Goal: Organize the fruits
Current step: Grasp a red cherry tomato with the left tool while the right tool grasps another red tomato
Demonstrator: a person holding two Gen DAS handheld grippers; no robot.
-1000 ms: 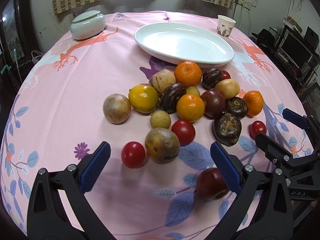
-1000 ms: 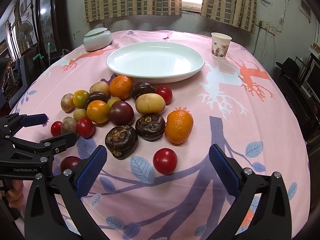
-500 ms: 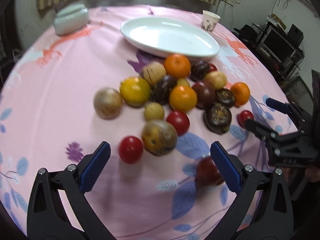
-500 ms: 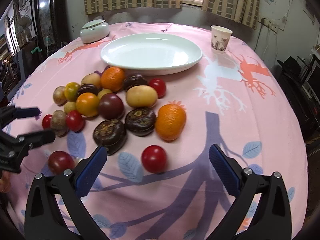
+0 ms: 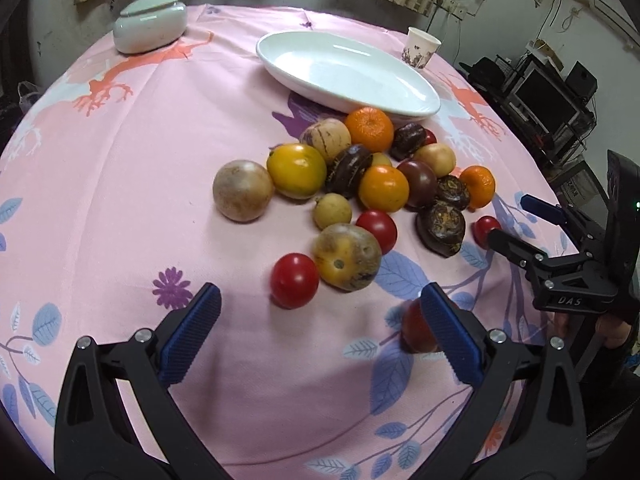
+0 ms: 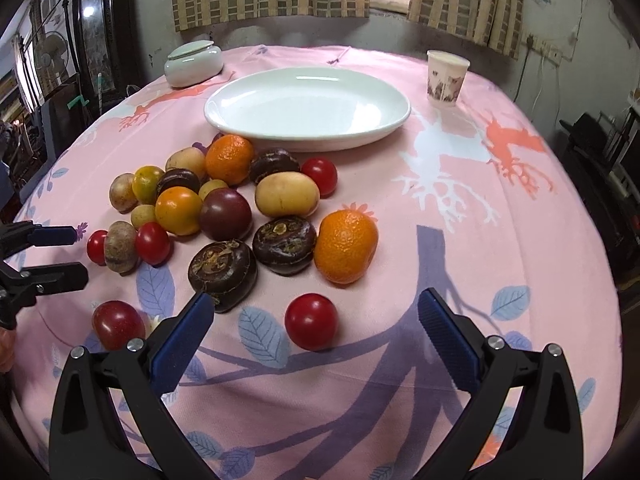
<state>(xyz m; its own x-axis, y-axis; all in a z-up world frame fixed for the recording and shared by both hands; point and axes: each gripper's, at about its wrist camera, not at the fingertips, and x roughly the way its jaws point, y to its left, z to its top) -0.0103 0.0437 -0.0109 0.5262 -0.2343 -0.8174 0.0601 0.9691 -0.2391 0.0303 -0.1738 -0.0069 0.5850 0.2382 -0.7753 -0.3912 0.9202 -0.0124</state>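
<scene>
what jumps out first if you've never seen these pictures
A bright heap of fruit, orange, red, yellow and dark purple, crowds the middle of a pink tablecloth. Just behind it sits a big white plate with nothing on it. Up close, the right gripper and the left gripper both gape open, holding nothing.

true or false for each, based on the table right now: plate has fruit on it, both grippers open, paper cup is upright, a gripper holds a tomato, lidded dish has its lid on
1. The white plate has fruit on it. False: it is bare; all the fruit lies on the pink tablecloth.
2. Both grippers are open. True: the left gripper and right gripper both stand wide.
3. The paper cup stands upright. True.
4. A gripper holds a tomato. False: the red tomato lies free between the right gripper's fingers.
5. The lidded dish has its lid on. True.
</scene>
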